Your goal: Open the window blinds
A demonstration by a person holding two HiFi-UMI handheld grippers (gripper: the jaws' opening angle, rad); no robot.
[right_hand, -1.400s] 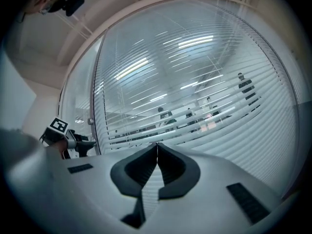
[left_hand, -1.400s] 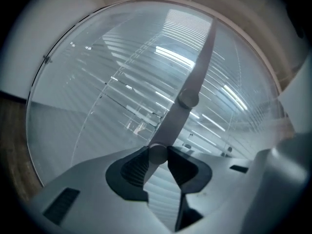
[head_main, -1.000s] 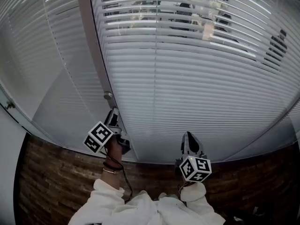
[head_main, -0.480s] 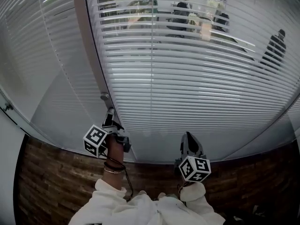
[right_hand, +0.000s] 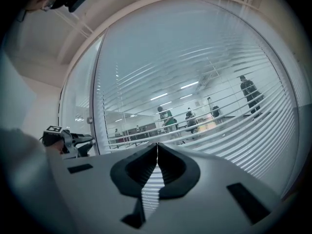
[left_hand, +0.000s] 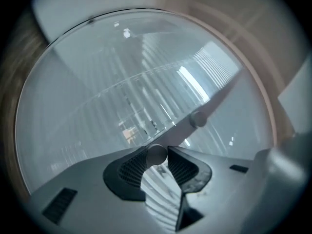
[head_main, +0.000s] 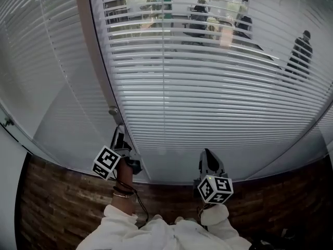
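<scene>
Left gripper (head_main: 120, 133): jaws part-way apart and clamped on a small round knob (left_hand: 157, 155); the ribbed black pads press on it from both sides.
Knob: smooth grey disc, seated at the very tip of the left jaws, on the post (head_main: 96, 61).
Second knob (left_hand: 197, 119): the same round grey shape, just beyond the left jaws, further along the same post, untouched.
Post: a plain, pale, smooth strip that runs ahead of the left jaws, between two glass panes.
Blinds (head_main: 218, 98): behind the glass, to the right of the left jaws and straight ahead of the right jaws. Thin white horizontal slats, glossy, evenly spaced, tilted partly flat, with gaps between them.
Through the slats: a lit room with several people (head_main: 200, 14), seen clearly in the upper rows; the lower rows read as near-solid white.
Right gripper (right_hand: 157, 150): jaws clenched together, pad against pad, nothing between them; they point at the blinds and stand clear of the glass.
Floor (head_main: 62, 202): brown, brick-like pattern, below both jaws.
Sleeves (head_main: 156, 233): white, soft cloth, behind both grippers.
</scene>
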